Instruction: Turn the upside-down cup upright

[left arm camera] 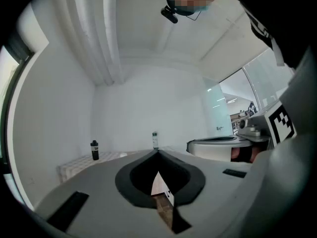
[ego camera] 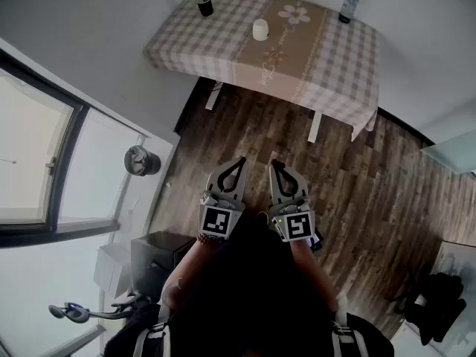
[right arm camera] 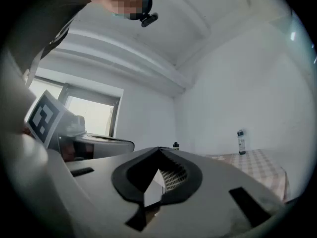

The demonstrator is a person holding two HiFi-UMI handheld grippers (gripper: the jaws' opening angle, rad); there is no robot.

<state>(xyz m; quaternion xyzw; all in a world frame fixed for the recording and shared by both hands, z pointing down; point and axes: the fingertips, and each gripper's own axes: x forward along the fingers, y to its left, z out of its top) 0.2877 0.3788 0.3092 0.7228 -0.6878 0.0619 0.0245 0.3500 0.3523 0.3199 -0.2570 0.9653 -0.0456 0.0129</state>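
A small white cup point(ego camera: 259, 29) stands on the checked tablecloth of a table point(ego camera: 342, 73) at the far side of the room. Both grippers are held side by side over the wooden floor, well short of the table. My left gripper point(ego camera: 239, 161) is shut with nothing in it, tips touching. My right gripper point(ego camera: 275, 163) is shut and empty too. In the left gripper view the jaws point(left arm camera: 157, 152) meet at a point, level toward the table. The right gripper view shows its jaws point(right arm camera: 159, 149) closed the same way.
A black bottle point(ego camera: 202, 0) stands at the table's far left and a clear bottle with a dark cap point(ego camera: 349, 5) at its far right. A window and a fan point(ego camera: 140, 161) lie to the left. Dark bags point(ego camera: 439, 303) sit at the right.
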